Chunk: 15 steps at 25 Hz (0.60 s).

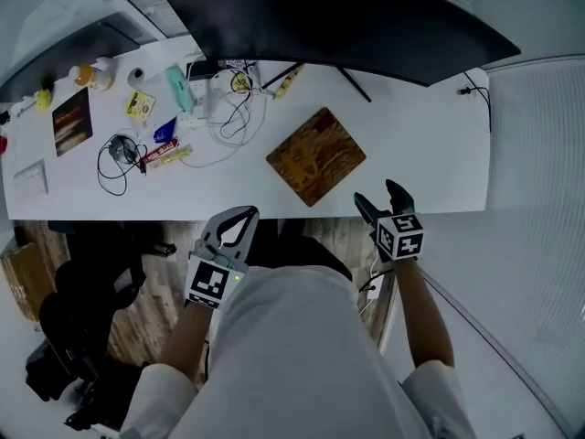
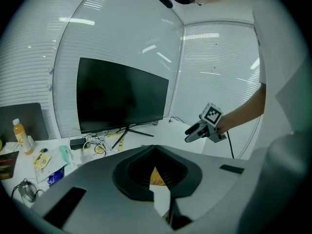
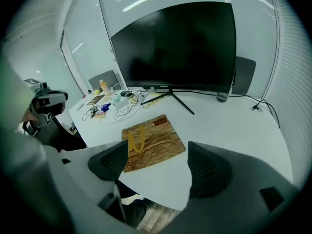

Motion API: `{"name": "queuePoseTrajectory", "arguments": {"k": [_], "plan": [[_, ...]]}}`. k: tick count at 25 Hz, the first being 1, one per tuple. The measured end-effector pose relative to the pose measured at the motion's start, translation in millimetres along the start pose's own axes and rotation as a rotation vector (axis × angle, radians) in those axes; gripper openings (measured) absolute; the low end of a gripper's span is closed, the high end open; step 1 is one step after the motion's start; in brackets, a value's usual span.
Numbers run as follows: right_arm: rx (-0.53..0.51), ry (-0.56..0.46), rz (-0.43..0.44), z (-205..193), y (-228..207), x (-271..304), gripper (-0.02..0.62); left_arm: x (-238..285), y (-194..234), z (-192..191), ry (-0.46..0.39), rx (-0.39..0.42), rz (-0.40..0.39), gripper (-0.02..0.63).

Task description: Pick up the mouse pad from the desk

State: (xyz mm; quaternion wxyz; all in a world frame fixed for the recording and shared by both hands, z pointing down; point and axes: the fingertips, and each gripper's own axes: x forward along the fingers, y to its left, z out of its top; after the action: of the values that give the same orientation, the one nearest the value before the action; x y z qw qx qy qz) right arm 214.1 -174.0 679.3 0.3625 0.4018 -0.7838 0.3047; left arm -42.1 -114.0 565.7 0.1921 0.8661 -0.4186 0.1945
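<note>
The mouse pad (image 1: 315,156), a brown wood-grain rectangle, lies flat and turned at an angle on the white desk (image 1: 430,144), near its front edge. My right gripper (image 1: 377,193) hovers open just off that edge, to the right of the pad and not touching it. In the right gripper view the pad (image 3: 151,143) lies ahead of the spread jaws, with nothing between them. My left gripper (image 1: 242,211) is shut and empty, held below the desk edge, left of the pad. A sliver of the pad (image 2: 157,177) shows through its closed jaws.
A large dark monitor (image 1: 329,16) on a thin stand fills the back of the desk. Left of the pad lie white and black cables (image 1: 228,108), small packets, an orange bottle (image 1: 91,76) and a dark booklet (image 1: 71,122). A black office chair (image 1: 82,318) stands below.
</note>
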Motion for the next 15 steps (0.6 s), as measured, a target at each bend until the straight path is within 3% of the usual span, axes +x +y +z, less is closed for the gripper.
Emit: {"name": "queuePoseTrajectory", "arguments": {"k": [15], "plan": [[0.072,0.174,-0.066,-25.7,-36.4,106.0,0.362,42.1,31.2,-15.6,0.05,-0.039,-0.094,0.017]]}}
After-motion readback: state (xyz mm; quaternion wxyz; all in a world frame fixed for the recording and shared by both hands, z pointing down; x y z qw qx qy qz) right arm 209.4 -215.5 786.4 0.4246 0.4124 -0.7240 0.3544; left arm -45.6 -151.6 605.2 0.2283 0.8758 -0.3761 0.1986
